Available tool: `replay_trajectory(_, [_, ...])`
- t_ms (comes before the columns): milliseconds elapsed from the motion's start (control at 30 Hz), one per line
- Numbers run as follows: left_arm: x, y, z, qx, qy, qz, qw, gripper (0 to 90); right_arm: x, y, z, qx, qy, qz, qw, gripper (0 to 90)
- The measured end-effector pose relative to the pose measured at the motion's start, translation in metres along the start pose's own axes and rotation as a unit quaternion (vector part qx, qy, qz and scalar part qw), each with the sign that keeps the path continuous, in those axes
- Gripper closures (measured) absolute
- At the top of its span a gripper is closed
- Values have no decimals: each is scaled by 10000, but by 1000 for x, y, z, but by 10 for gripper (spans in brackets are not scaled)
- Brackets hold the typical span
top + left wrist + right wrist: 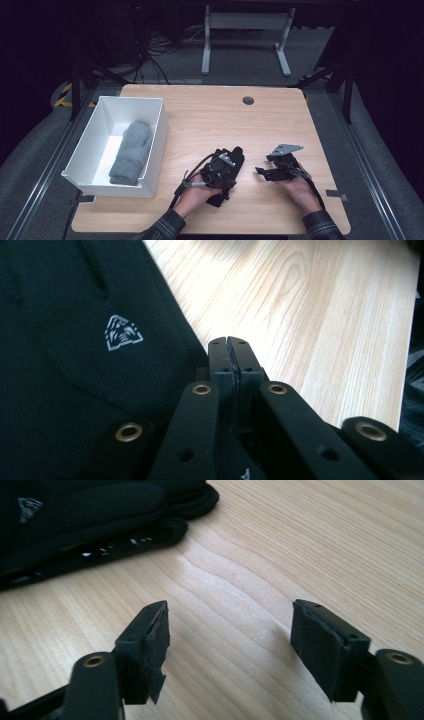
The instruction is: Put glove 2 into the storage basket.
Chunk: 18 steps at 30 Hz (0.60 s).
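— Where does it stand, from where you are?

— Nearest me, the left claw (231,159) has its jaws pressed tight together over the black glove (227,170), which lies on the counter (210,120) in front of the person. In the left gripper view the tips meet with nothing visible between them, so I can't tell whether any fabric is pinched; the glove (75,365) sits just beside them.

— And the other hand?

— The right claw (265,167) is apart from the glove, jaws spread wide, bare wood between its pads (152,645). It holds nothing.

— So how far along?

— I'd judge about halfway. 1 grey glove (131,152) already lies inside the white bin (100,185) at the far left. The black glove is out on the wood, near the bin but not touching it. That seems to be what's left: lift it and drop it in.

— Any writing on it?

— No words I can read. There's 1 small white triangular logo (123,332) on the black fabric, with lines inside it, and some pale flecks along the glove edge (107,547) in the right gripper view. Too small to name a brand.
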<state>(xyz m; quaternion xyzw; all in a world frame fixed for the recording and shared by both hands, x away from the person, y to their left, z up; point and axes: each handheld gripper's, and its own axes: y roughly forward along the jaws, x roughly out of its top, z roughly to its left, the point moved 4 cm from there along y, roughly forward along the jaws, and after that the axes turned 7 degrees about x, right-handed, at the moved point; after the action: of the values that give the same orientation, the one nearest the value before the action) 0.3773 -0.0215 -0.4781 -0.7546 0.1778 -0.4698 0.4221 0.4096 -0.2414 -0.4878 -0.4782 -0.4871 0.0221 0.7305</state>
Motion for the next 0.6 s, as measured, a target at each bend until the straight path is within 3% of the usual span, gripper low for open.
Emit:
replay_trajectory(333, [-18, -20, 15, 436, -27, 124, 9990, 898, -4, 2, -4, -99, -16, -108, 9999, 273])
replay_trajectory(433, [-19, -27, 18, 483, -81, -6, 9988, 890, -4, 3, -5, -84, -27, -148, 9999, 255])
replay_trajectory(600, [-10, -45, 26, 801, -36, -378, 9961, 652, -6, 4, -5, -91, -39, -277, 9996, 225])
